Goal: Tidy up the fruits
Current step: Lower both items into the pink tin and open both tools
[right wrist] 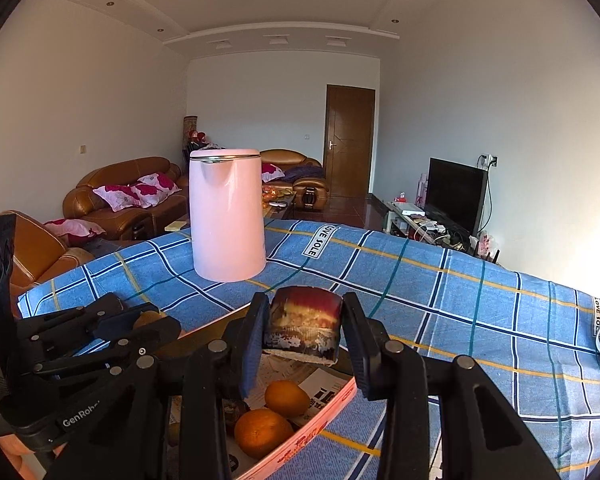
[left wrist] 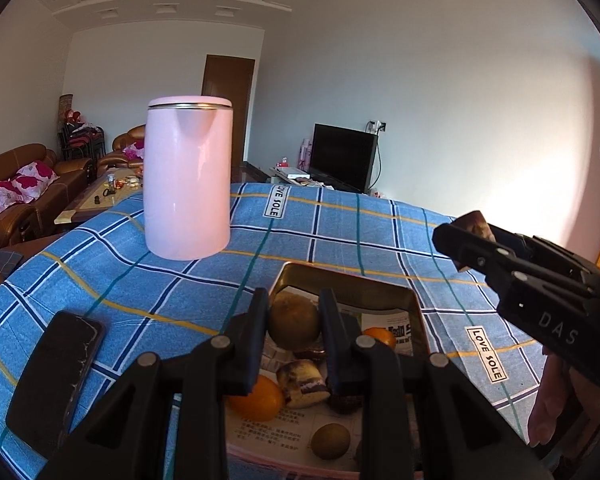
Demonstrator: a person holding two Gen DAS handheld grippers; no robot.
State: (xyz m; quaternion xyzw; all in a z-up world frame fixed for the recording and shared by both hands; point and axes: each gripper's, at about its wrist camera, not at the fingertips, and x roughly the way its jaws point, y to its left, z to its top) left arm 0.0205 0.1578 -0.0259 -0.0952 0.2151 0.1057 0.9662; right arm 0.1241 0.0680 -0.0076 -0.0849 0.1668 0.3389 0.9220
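Left wrist view: checked blue tablecloth (left wrist: 340,236), pink kettle (left wrist: 188,180), sofas (left wrist: 20,184).

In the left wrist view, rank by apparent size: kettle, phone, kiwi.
1. Pink kettle, clearly largest.
2. Black phone, though it lies nearer the camera, which inflates it.
3. Kiwi, smallest.

My left gripper (left wrist: 294,334) hangs open over the tray (left wrist: 414,312) of oranges (left wrist: 256,398); the right gripper (left wrist: 466,236) grips a cake piece (left wrist: 476,222).
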